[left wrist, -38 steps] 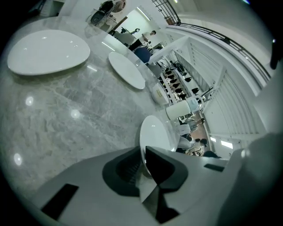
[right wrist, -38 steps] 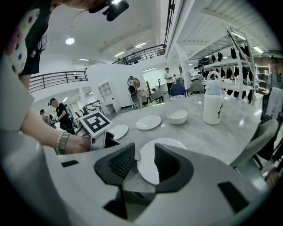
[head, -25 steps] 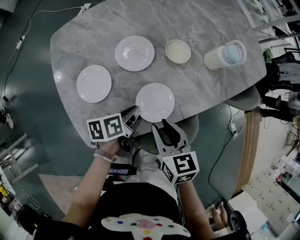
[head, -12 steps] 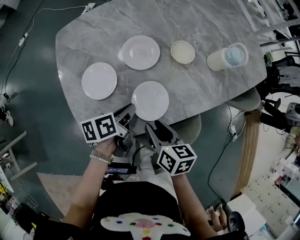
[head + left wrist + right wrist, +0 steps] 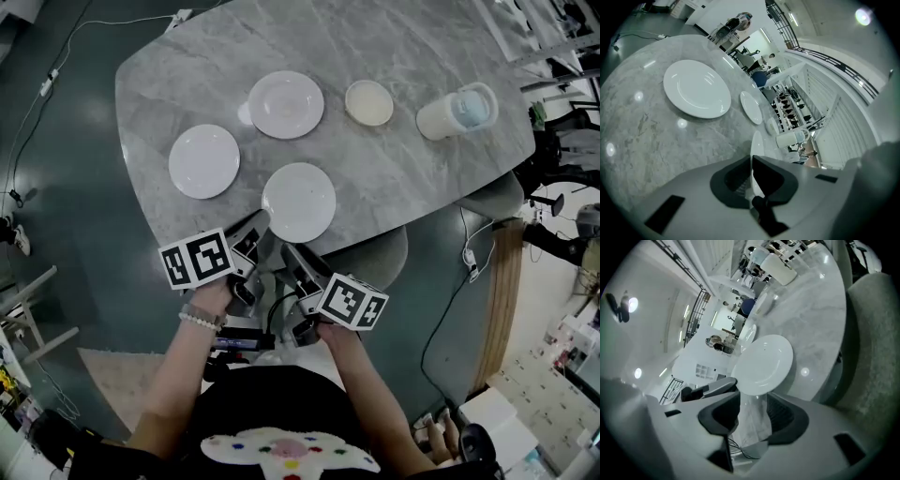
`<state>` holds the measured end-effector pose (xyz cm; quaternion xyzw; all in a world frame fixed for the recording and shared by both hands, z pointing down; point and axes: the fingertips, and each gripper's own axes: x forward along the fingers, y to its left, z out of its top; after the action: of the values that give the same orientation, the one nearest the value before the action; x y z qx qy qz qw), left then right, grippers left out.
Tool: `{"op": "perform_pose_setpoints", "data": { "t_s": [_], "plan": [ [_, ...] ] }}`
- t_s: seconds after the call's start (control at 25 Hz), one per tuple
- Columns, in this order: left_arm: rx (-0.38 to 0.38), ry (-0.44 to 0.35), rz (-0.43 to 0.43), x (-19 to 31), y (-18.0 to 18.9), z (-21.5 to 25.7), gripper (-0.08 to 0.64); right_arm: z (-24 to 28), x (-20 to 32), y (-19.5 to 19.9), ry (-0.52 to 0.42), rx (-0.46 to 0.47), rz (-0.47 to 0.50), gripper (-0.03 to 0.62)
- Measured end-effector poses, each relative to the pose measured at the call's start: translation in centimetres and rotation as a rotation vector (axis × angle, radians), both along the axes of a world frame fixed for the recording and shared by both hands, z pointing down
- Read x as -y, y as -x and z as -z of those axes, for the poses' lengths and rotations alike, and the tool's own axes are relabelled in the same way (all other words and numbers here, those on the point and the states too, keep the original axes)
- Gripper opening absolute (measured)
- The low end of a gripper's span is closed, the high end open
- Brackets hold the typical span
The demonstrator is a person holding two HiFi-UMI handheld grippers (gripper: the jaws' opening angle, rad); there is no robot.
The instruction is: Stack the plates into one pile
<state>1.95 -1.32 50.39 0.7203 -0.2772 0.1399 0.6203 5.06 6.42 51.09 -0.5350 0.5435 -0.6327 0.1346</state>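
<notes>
Zero plates stacked yet: left gripper [image 5: 751, 159], jaws just closing, pinches the rim of the near plate [image 5: 298, 202] at the tabletop [image 5: 403, 178] front edge, right gripper [image 5: 752, 397] beside it (jaws just opening wide, nothing between them), while left plate [image 5: 204, 161] and far plate [image 5: 286, 105] lie separate beyond.

Table [image 5: 422, 187], near plate [image 5: 298, 202], left plate [image 5: 203, 161], far plate [image 5: 286, 105], bowl [image 5: 368, 102], mug [image 5: 455, 111]
</notes>
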Motion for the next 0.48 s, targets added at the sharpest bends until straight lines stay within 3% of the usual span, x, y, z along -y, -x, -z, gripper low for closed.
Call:
{"op": "perform_pose_setpoints", "data": {
  "t_s": [0.16,0.48],
  "plan": [
    [-0.007,0.004,0.003,0.0,0.2,0.1,0.026,-0.5,0.1,0.9,0.02,0.101,-0.062,0.168],
    [0.004,0.001,-0.002,-0.3,0.6,-0.1,0.026,-1.2,0.8,0.0,0.025,0.113,-0.178,0.169]
  ]
}}
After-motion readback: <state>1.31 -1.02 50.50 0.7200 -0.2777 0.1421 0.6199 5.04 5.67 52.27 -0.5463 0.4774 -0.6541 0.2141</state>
